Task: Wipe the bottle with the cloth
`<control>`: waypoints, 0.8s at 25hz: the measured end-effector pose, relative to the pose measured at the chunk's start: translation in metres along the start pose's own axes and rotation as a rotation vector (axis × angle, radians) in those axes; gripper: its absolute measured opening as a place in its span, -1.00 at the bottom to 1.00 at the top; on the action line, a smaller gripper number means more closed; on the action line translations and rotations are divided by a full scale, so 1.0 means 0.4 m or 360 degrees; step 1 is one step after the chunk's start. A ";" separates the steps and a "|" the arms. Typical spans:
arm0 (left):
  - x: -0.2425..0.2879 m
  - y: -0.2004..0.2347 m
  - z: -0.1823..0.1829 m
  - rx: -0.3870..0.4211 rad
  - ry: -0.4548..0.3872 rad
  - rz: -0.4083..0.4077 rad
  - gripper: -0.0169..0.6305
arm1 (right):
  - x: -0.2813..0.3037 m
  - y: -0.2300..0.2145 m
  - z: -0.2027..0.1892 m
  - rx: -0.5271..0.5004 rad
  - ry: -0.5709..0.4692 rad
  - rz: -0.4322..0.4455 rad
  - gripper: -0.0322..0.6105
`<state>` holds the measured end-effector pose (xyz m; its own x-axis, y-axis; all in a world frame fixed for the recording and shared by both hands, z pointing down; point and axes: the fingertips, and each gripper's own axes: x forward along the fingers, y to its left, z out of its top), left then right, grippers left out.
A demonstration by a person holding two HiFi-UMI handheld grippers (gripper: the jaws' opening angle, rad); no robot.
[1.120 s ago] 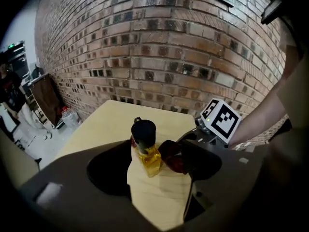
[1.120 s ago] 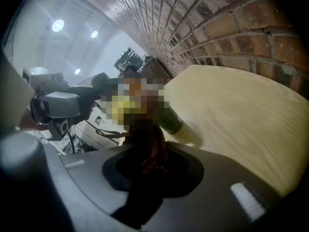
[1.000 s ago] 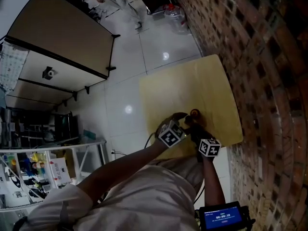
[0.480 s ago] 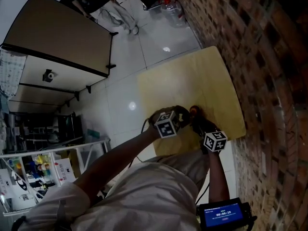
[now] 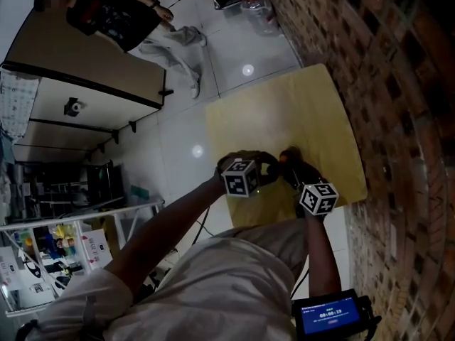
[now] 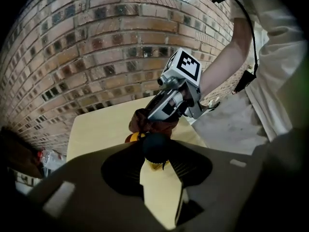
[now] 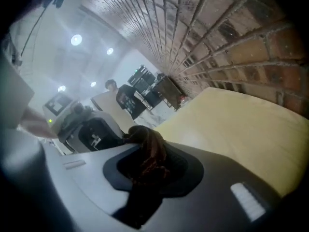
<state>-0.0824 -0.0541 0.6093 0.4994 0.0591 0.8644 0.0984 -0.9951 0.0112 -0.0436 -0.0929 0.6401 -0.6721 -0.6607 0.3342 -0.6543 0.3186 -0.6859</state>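
While a person [image 5: 117,16] stands on the tiled floor at far left, beyond the pale yellow table [image 5: 284,105], the left gripper [image 6: 157,158] has just been closing its jaws and grips the dark cap of the bottle [image 6: 155,146], which sits over the table's near part between the two grippers. Just right of it, the right gripper [image 7: 145,170] has its jaws pinched on the bunched, dark reddish cloth [image 7: 147,146], which lies against the bottle's upper side. A brick wall [image 5: 398,84] runs along the table's right edge.
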 end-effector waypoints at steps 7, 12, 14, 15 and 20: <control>-0.004 -0.010 0.018 -0.0013 -0.0032 0.0008 -0.40 | 0.013 -0.010 -0.101 -0.0024 0.0235 0.0036 -0.67; 0.000 0.001 0.000 -0.0019 -0.0050 0.0007 -0.40 | 0.064 -0.061 -0.145 -0.0029 0.0379 -0.0041 -0.67; 0.005 0.001 -0.008 -0.0015 -0.0059 0.0003 -0.40 | 0.089 -0.094 -0.186 -0.0072 0.0521 -0.0101 -0.68; 0.008 -0.001 -0.010 -0.0009 -0.0059 0.0000 -0.40 | 0.098 -0.111 -0.207 -0.0100 0.0599 -0.0136 -0.68; 0.013 -0.002 -0.005 0.0084 -0.0022 -0.0016 -0.40 | 0.096 -0.156 -0.267 -0.0371 0.0981 -0.0299 -0.68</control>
<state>-0.0815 -0.0530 0.6148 0.5101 0.0703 0.8572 0.1485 -0.9889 -0.0072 -0.0654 -0.0656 0.7647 -0.5692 -0.2338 0.7883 -0.7904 0.4198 -0.4462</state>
